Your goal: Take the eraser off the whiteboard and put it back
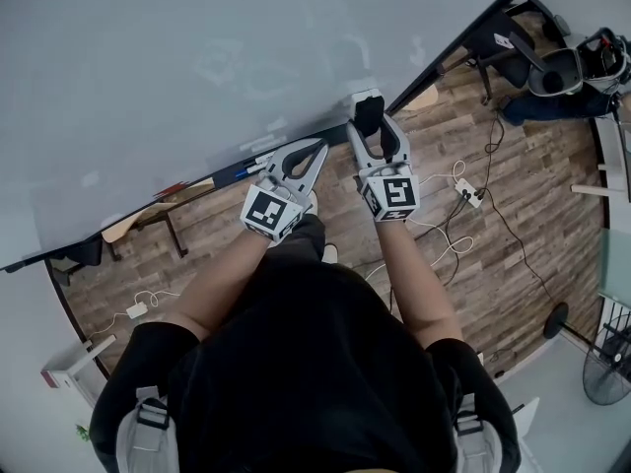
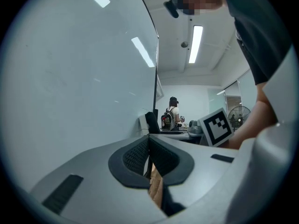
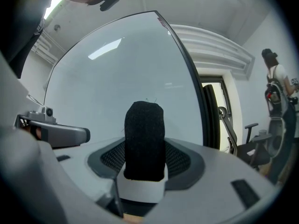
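The eraser (image 1: 367,109) has a white body and a black felt face, and my right gripper (image 1: 372,131) is shut on it, close in front of the lower edge of the whiteboard (image 1: 197,67). In the right gripper view the eraser (image 3: 144,146) stands up between the pads (image 3: 184,160) with the whiteboard (image 3: 117,78) behind it. I cannot tell whether the felt touches the board. My left gripper (image 1: 317,148) is to its left, by the marker tray (image 1: 232,173). It is shut, with nothing in it. Its pads (image 2: 135,155) meet in the left gripper view.
Markers lie on the tray. A power strip (image 1: 469,193) and loose cables are on the wood floor at the right. A chair (image 1: 498,37) stands beyond the board's right end, a fan (image 1: 606,363) at the far right. A person with a backpack (image 2: 170,116) stands far off.
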The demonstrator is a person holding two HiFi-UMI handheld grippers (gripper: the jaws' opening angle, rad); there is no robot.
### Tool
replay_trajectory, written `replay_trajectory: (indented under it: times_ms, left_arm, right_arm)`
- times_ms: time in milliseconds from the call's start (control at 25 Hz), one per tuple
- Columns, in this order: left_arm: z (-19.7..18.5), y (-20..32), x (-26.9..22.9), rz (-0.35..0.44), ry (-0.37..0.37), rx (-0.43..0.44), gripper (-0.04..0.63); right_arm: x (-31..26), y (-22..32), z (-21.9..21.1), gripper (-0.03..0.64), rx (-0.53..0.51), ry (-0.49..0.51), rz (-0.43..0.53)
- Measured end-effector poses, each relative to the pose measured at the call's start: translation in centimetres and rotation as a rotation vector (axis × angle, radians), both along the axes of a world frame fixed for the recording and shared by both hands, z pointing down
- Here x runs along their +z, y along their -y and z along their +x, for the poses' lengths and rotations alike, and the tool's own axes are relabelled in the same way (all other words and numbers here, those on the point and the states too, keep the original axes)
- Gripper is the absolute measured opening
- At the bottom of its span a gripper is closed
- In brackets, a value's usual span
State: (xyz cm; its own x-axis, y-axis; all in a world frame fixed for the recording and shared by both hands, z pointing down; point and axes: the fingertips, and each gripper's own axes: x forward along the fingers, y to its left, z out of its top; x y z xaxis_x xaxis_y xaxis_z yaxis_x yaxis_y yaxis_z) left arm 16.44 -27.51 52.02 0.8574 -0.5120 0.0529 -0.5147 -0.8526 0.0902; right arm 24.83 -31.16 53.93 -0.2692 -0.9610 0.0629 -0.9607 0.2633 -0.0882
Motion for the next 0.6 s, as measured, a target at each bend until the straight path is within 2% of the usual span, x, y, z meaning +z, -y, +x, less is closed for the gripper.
replay_trajectory:
  times_ms: [600]
  left_arm:
    - [-0.2, 1.8, 1.4, -0.038, 0.008, -0.013, -0.006]
  right_arm:
    - [2.2, 1.9, 0.2, 0.227, 0.003, -0.007, -0.053]
